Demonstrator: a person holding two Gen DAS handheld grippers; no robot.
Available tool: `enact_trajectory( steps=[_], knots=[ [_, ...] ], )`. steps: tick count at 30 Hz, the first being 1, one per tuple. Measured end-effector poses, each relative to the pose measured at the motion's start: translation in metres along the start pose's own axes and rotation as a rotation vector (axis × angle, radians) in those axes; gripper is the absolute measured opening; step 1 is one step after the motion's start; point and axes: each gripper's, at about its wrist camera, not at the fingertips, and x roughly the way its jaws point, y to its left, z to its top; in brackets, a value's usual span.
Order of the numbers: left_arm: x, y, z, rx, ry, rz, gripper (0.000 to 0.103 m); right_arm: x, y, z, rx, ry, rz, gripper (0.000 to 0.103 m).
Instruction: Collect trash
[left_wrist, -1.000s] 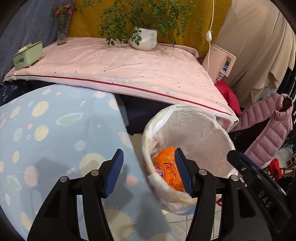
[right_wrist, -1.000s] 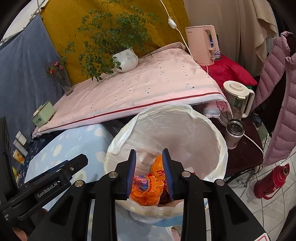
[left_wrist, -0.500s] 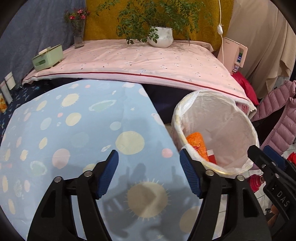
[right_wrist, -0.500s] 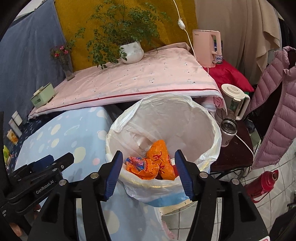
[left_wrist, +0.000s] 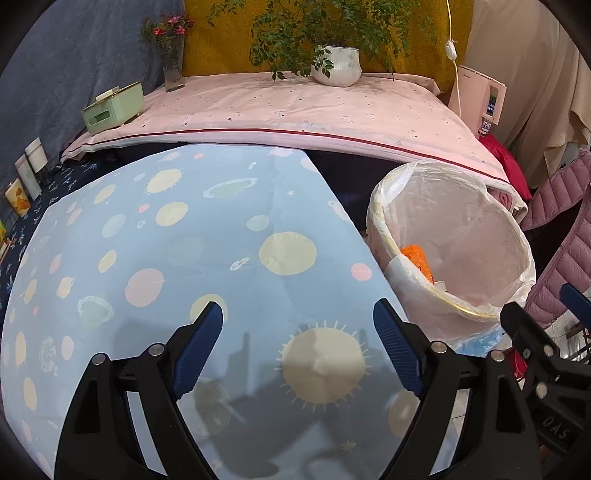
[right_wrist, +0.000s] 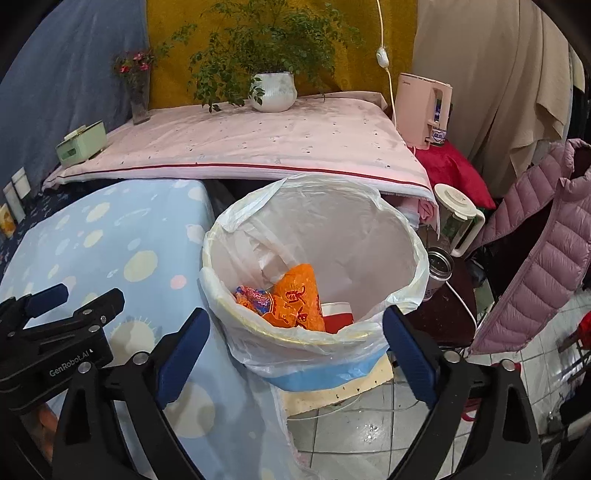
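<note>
A bin lined with a white plastic bag (right_wrist: 402, 236) stands on the floor beside the table with the blue spotted cloth (left_wrist: 184, 240). Orange snack wrappers (right_wrist: 295, 299) and a red-and-white item (right_wrist: 334, 314) lie inside it. The bin also shows in the left wrist view (left_wrist: 461, 236), with an orange wrapper (left_wrist: 417, 258) in it. My right gripper (right_wrist: 293, 354) is open and empty, in front of and above the bin's near rim. My left gripper (left_wrist: 299, 347) is open and empty above the blue cloth, left of the bin.
A pink-covered table (right_wrist: 258, 144) behind holds a potted plant (right_wrist: 273, 88), a flower vase (right_wrist: 138, 99) and a green box (right_wrist: 81, 142). A pink kettle (right_wrist: 423, 110), a blender jug (right_wrist: 458, 218), a steel flask (right_wrist: 437, 264) and a pink jacket (right_wrist: 535, 254) stand right of the bin.
My right gripper opened and let an orange wrapper fall into the bin, then drew back. My left gripper moved left and back, from the bin to over the blue cloth.
</note>
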Motion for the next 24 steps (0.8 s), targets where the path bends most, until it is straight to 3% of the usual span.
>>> enact_trajectory(
  steps=[15, 24],
  knots=[
    [-0.005, 0.0, -0.007, 0.007, -0.021, 0.029, 0.091, 0.001, 0.008, -0.008, -0.022, 0.013, 0.0, 0.096],
    [-0.006, -0.007, -0.008, 0.01, -0.018, 0.018, 0.092, 0.0, 0.0, -0.012, -0.013, 0.027, -0.017, 0.096]
  ],
)
